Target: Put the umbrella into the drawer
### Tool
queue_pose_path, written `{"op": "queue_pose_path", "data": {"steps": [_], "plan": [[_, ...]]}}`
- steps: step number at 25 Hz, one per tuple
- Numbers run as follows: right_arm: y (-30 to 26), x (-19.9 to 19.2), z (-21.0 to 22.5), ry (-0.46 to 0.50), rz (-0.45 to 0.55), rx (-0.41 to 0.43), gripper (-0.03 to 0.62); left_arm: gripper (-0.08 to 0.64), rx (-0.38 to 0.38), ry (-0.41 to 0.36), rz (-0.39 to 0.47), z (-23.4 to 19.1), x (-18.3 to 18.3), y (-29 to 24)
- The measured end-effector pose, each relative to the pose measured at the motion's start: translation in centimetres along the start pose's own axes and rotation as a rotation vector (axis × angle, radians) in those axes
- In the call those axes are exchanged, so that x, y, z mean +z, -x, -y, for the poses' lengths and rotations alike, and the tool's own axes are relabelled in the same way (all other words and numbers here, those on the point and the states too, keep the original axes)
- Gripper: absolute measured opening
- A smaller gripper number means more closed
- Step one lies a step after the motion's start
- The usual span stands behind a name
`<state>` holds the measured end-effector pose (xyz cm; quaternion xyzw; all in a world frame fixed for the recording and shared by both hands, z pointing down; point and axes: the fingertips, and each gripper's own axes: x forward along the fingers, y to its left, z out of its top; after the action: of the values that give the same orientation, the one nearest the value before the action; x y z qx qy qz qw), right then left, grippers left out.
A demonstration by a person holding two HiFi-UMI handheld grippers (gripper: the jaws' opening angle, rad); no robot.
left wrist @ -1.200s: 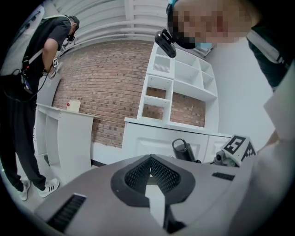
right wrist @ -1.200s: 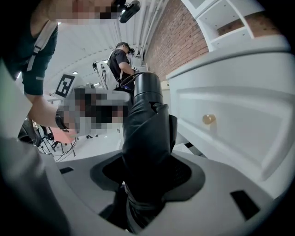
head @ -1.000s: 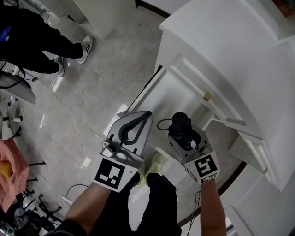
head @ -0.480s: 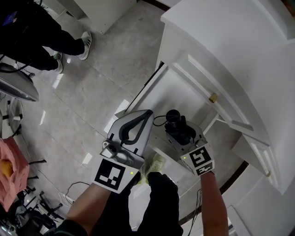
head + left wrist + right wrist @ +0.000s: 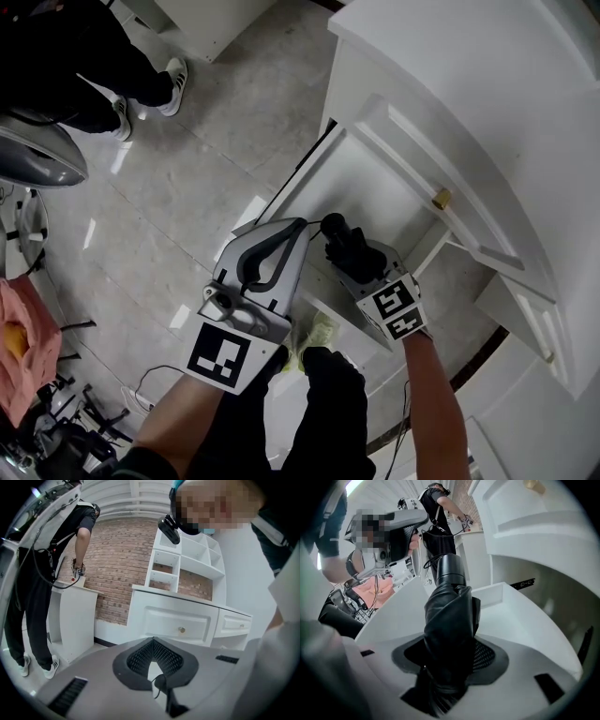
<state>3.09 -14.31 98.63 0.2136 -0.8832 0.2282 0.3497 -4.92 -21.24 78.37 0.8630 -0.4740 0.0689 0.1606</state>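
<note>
A black folded umbrella [image 5: 349,246] [image 5: 450,620] sticks out of my right gripper [image 5: 359,265] [image 5: 451,654], which is shut on its lower end. It hangs over the near left part of the open white drawer [image 5: 375,183] [image 5: 490,592], tilted toward the upper left. The drawer front carries a brass knob [image 5: 441,199]. My left gripper [image 5: 302,225] [image 5: 153,640] is shut just left of the umbrella's tip, by the drawer's near left corner. A thin black cord [image 5: 158,682] shows in the gap behind its jaws; whether it is pinched is unclear.
A white cabinet [image 5: 487,84] fills the right side above the drawer. A person in black [image 5: 84,66] stands on the tiled floor at top left. A grey object [image 5: 42,155], a pink cloth [image 5: 23,347] and floor cables [image 5: 150,384] lie at the left.
My right gripper has carried the umbrella up and to the left, closer to the left gripper's tip, and turned it more toward the left. The left gripper has barely moved.
</note>
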Motion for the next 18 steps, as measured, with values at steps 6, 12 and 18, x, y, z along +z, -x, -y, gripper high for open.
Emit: {"op": "queue_pose_path", "data": {"steps": [6, 12, 18], "plan": [[-3.4, -0.9, 0.5, -0.020, -0.098, 0.029, 0.219, 0.006, 0.013, 0.003, 0.002, -0.4, 0.0, 0.0], [-5.9, -2.3, 0.9, -0.051, -0.219, 0.044, 0.221, 0.006, 0.034, 0.006, 0.005, -1.2, 0.2, 0.6], [-7.7, -3.9, 1.5, -0.071, -0.335, 0.029, 0.225, 0.006, 0.050, 0.002, 0.013, -1.7, 0.5, 1.3]]}}
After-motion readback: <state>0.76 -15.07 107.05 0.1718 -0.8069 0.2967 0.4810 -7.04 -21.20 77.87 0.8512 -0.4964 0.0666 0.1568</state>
